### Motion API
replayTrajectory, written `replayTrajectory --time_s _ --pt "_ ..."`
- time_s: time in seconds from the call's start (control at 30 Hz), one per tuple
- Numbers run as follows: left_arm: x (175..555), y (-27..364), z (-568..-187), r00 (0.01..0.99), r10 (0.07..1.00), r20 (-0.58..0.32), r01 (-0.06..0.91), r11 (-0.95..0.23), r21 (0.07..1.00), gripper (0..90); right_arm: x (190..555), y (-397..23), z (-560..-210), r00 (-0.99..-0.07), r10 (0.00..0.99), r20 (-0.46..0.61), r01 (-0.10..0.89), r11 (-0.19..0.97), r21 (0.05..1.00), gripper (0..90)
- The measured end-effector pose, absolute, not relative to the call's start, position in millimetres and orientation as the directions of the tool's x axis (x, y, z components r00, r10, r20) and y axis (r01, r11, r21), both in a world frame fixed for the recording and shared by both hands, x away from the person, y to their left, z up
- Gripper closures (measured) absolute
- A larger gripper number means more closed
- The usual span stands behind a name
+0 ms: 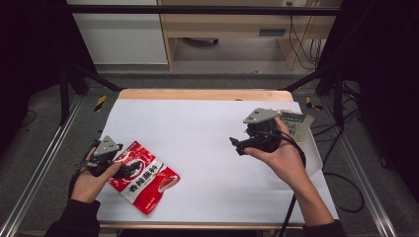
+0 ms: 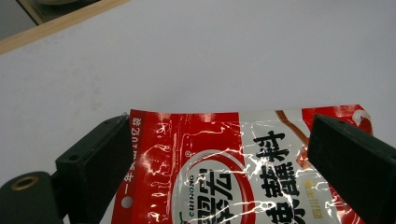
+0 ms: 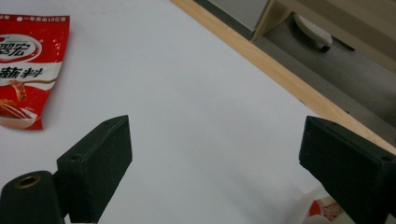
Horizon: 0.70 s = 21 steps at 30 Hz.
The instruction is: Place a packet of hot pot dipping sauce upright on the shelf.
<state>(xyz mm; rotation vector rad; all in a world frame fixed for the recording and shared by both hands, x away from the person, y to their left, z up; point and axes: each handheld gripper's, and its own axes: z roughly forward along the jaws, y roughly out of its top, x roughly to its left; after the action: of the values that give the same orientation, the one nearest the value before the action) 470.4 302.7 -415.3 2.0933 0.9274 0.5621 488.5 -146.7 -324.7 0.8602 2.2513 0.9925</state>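
The left gripper sits low over the near left part of the white surface, held in the person's left hand. Its fingers stand wide apart, one on each side of the red and white packet. In the left gripper view the packet lies flat between them: its top edge runs across just ahead of the fingertips, its printed face is up, and a small round hole shows in the red strip close to the left finger. Whether the fingers touch the packet's edges cannot be told. In the high view the packet lies at a slant, its far corner under the gripper and the rest stretching toward the person's side.

The right gripper is well apart from the packet, over the right part of the surface, held in the right hand. Its fingers are also spread wide with nothing between them but bare white surface. From these fingers the packet lies far ahead and to the left. Ahead and to the right runs the wooden edge of the surface. A smaller packet lies just behind the right hand, near the right edge.
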Motion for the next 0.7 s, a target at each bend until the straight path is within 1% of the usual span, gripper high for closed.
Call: replayTrajectory --time_s 0.23,0.7 --pt "467.7 307.0 -415.7 0.624 0.776 0.087 0.436 -0.439 0.786 7.2 485.8 -119.0 -349.1 -0.701 0.688 -0.19 0.346 0.56 0.752 11.0" --pt "464.5 316.2 -416.6 0.607 0.79 0.088 0.439 -0.425 0.792 7.2 486.3 -96.4 -375.5 -0.697 0.703 -0.144 0.381 0.533 0.756 10.9"
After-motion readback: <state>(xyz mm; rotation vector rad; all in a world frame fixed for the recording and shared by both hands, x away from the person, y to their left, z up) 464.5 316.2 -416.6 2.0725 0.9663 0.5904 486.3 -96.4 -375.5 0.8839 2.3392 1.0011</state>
